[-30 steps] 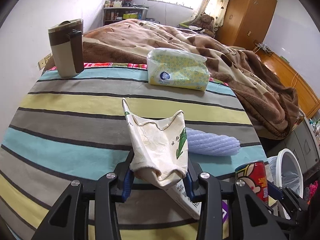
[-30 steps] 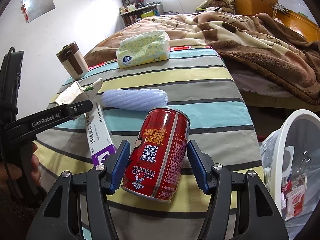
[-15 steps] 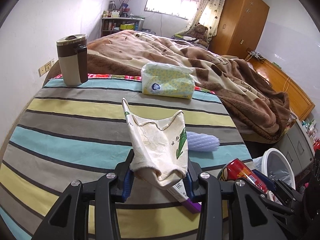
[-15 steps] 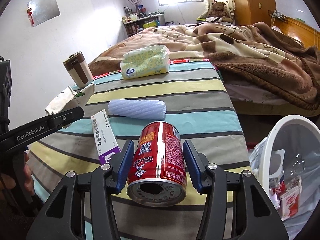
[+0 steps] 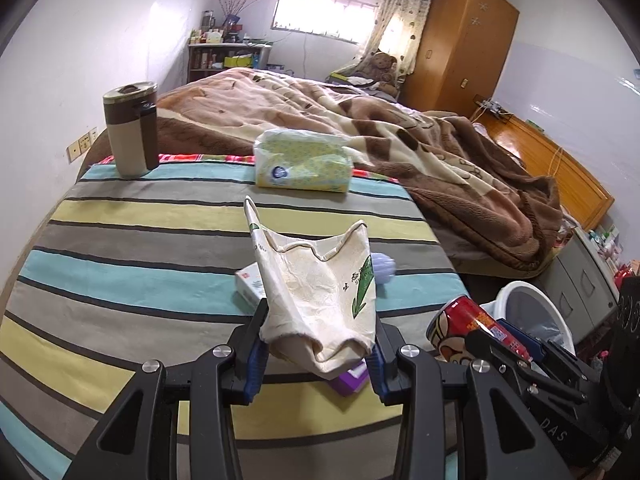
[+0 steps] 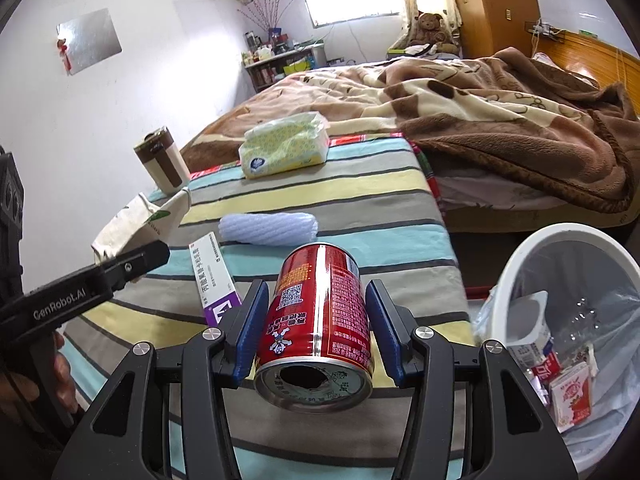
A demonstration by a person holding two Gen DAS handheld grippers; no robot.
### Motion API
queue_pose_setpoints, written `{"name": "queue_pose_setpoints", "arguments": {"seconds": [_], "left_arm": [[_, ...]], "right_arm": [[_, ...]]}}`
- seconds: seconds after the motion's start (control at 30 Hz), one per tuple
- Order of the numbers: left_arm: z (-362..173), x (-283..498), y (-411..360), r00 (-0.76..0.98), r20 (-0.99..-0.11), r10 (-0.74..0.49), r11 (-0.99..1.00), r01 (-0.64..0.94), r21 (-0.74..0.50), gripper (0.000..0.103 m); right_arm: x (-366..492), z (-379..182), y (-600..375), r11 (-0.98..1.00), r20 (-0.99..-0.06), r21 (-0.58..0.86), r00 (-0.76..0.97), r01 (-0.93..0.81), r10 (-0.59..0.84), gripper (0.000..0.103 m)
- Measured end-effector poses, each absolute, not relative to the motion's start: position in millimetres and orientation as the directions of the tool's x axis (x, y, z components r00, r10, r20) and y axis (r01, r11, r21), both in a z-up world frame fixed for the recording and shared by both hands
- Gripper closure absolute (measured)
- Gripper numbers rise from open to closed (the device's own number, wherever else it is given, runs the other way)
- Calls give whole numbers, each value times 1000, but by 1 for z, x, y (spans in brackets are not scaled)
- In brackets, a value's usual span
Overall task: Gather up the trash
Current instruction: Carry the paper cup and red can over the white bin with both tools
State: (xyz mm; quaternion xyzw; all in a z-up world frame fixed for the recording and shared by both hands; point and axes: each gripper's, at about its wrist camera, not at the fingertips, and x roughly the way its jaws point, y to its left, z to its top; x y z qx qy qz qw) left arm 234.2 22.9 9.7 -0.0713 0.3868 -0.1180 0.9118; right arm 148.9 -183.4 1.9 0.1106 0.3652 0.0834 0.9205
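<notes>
My left gripper [image 5: 318, 354] is shut on a crumpled cream paper cup [image 5: 320, 292] and holds it above the striped table [image 5: 120, 248]. My right gripper [image 6: 316, 324] is shut on a red drink can [image 6: 320, 316], tipped with its open top toward the camera; the can also shows in the left wrist view [image 5: 464, 326]. A white-and-purple medicine box [image 6: 212, 276] and a pale blue foam sleeve [image 6: 268, 228] lie on the table. A white trash bin [image 6: 568, 320] with a liner stands to the right, below the table edge, holding several cartons.
A brown-and-beige travel mug [image 5: 130, 136] and a yellow tissue pack [image 5: 302, 166] stand at the table's far side. A bed with a brown blanket [image 5: 400, 136] lies beyond. Grey drawers [image 5: 580, 284] stand right of the bin.
Both grippers have lifted and drawn back from the table. The can has tipped so its open top faces the right wrist camera, and the bin appears larger on the right.
</notes>
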Motion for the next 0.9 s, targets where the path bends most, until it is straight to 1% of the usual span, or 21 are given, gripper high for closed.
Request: {"name": "queue_pose_setpoints", "arguments": {"seconds": [0.4,0.9], "left_arm": [[27,205,-23,667,-661,-344,939,260,-225,61],[32,182,-120,605,-648,-462,875,428,-225,61]], "right_arm": [[123,20,-222,961,-610,275,771,-10,183,51],[96,28,-292,959,-593,254,804,127,51,51]]}}
